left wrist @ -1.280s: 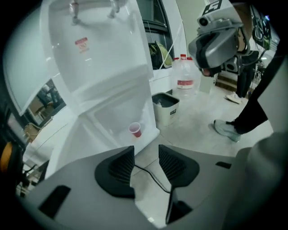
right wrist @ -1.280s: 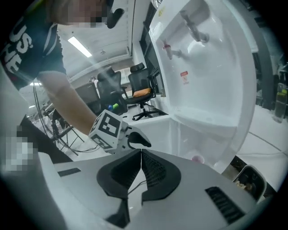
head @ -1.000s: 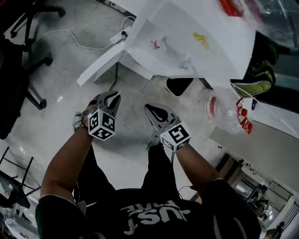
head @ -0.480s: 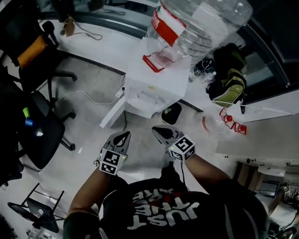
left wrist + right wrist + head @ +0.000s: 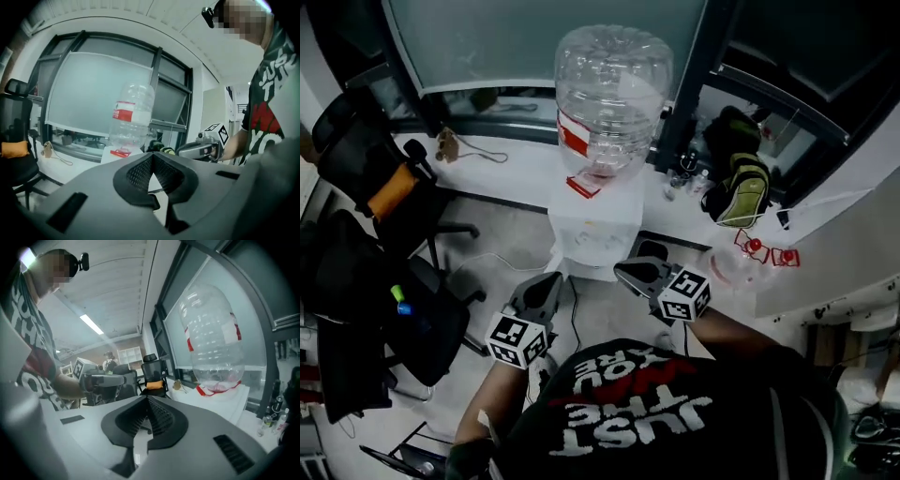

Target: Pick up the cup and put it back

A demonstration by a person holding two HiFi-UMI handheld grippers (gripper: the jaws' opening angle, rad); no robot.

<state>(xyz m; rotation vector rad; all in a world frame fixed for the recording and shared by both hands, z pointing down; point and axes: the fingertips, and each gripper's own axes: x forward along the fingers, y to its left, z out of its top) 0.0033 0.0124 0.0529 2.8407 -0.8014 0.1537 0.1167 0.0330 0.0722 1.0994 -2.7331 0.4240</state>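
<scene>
- Searching rather than grasping: facing the water bottle (image 5: 612, 98) on its white dispenser (image 5: 595, 230), with no cup showing in any view.
- Holding the left tool (image 5: 553, 279) and right tool (image 5: 619, 270) low, side by side, both pressed together on nothing.
- Next, probably needing to find the cup, then spread one tool around it.
- Compared with a second ago, looking up from the floor, now taking in the tabletop (image 5: 511, 173) and window.

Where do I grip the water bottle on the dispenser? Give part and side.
Probably its ribbed middle, left gripper and right gripper on opposite sides: the water bottle stands upside down, neck in the dispenser, its round body looking too wide for one gripper.
</scene>
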